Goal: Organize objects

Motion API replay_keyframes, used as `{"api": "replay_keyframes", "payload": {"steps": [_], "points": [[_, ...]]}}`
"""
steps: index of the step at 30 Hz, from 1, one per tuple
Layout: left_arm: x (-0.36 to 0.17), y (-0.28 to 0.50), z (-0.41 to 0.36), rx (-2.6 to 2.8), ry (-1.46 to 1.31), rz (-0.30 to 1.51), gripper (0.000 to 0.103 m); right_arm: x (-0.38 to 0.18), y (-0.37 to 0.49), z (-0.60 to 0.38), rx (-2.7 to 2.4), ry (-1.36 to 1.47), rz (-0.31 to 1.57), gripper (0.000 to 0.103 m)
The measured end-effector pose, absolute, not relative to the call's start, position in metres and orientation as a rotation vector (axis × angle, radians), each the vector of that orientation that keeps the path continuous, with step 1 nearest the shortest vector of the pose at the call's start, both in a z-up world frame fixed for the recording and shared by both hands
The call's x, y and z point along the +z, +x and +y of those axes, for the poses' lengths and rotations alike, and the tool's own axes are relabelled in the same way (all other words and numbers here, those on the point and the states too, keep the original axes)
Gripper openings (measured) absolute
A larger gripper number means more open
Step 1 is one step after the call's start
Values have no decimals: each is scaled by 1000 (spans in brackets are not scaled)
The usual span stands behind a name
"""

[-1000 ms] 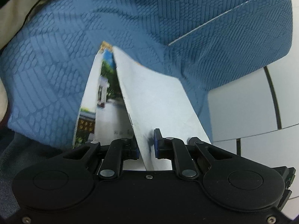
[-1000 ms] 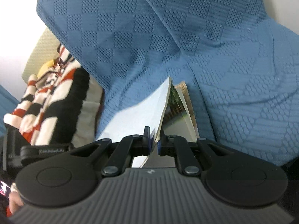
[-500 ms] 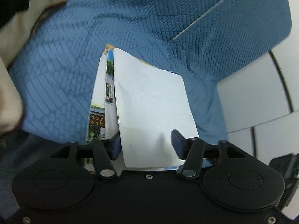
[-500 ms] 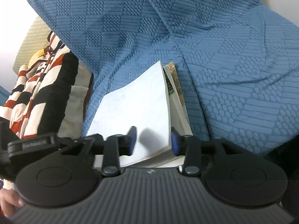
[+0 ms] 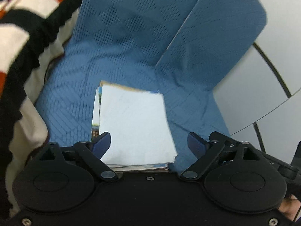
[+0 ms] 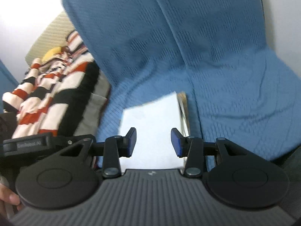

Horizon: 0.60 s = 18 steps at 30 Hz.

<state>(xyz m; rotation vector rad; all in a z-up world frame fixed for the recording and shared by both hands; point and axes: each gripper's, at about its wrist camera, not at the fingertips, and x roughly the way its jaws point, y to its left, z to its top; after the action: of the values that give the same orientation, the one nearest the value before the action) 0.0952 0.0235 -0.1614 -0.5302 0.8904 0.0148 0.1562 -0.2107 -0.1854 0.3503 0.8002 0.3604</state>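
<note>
A thin booklet (image 5: 133, 124) with a plain white cover and colour-printed pages lies flat on the blue textured sofa seat (image 5: 116, 60). My left gripper (image 5: 148, 144) hangs above its near edge; its jaws are opening and stand wide, with nothing pressed between the pads. In the right wrist view the same booklet (image 6: 150, 116) lies below my right gripper (image 6: 153, 142), whose blue pads (image 6: 131, 141) are apart and clear of the paper. Both views are blurred by motion.
A red, white and black striped blanket (image 6: 47, 94) lies on the seat beside the booklet (image 5: 24, 37). The sofa's blue backrest (image 6: 160, 28) and armrest (image 5: 216, 37) rise behind. Light floor tiles with dark seams (image 5: 263, 86) show at the right.
Both grippers let go of the booklet's cover and opened. The booklet fell shut and now lies flat on the seat. Both grippers rose away from it.
</note>
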Motion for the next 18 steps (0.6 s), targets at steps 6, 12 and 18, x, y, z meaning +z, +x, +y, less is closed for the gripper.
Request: {"api": "replay_keyframes", "payload": {"steps": [6,12,18], "points": [[-103,69,5,7,-446,804,102,-127,131,-214,412,286,684,45],[-68,40,-8,2,-404,754,102,-92,102,-220,450,281,638,45],[-61,7,-16,28,-408,734,102,-87,74,-223,457,270,635,45]]}}
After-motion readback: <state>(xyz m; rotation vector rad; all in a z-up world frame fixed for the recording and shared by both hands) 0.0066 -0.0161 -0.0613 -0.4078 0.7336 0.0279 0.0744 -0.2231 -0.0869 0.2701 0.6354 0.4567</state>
